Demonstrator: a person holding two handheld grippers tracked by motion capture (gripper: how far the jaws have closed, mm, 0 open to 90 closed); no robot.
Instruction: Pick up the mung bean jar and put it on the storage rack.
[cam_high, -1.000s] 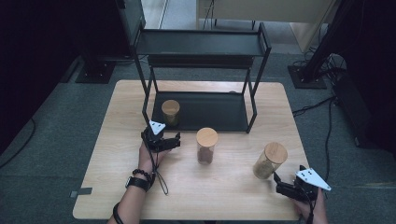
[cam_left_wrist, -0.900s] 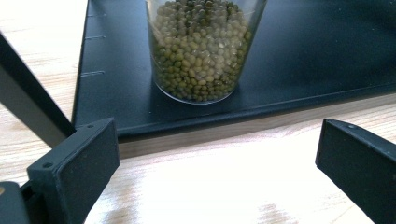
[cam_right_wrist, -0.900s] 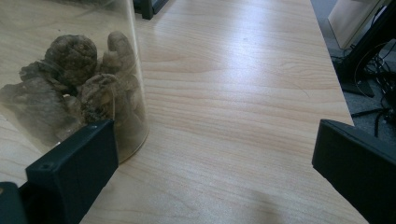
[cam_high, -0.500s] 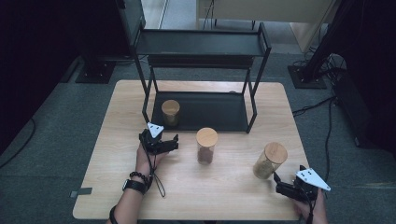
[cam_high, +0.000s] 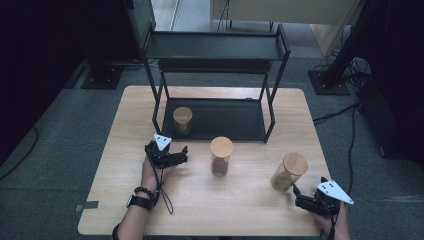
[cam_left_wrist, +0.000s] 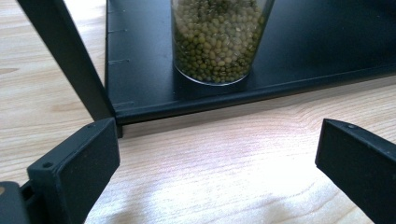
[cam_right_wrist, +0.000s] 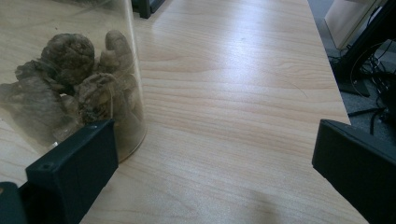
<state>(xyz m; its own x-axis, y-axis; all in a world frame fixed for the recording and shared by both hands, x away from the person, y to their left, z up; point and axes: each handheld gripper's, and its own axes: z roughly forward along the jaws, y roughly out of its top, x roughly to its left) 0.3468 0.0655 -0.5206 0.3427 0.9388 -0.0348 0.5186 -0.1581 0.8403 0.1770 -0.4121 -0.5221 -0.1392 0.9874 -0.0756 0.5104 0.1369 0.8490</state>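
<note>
A glass jar of green beans (cam_high: 182, 120) (cam_left_wrist: 217, 42) with a wooden lid stands on the lower shelf (cam_high: 220, 117) (cam_left_wrist: 303, 42) of a black two-tier rack, near its left front post. My left gripper (cam_high: 183, 154) (cam_left_wrist: 217, 163) is open on the table just in front of that shelf, jaws wide and empty, pointing at the jar. A jar of walnuts (cam_high: 289, 172) (cam_right_wrist: 70, 84) stands at the right. My right gripper (cam_high: 299, 197) (cam_right_wrist: 215, 163) is open beside it, with the jar at its left jaw and nothing between the jaws.
A third lidded jar (cam_high: 220, 156) with brown contents stands mid-table, in front of the rack. The rack's left front post (cam_left_wrist: 70, 60) rises close to my left jaw. Bare wooden table (cam_high: 240, 210) lies toward the front edge; cables lie on the floor (cam_high: 340, 115) at right.
My left gripper has drawn back slightly from the rack toward the person. The right gripper and all three jars have stayed put.
</note>
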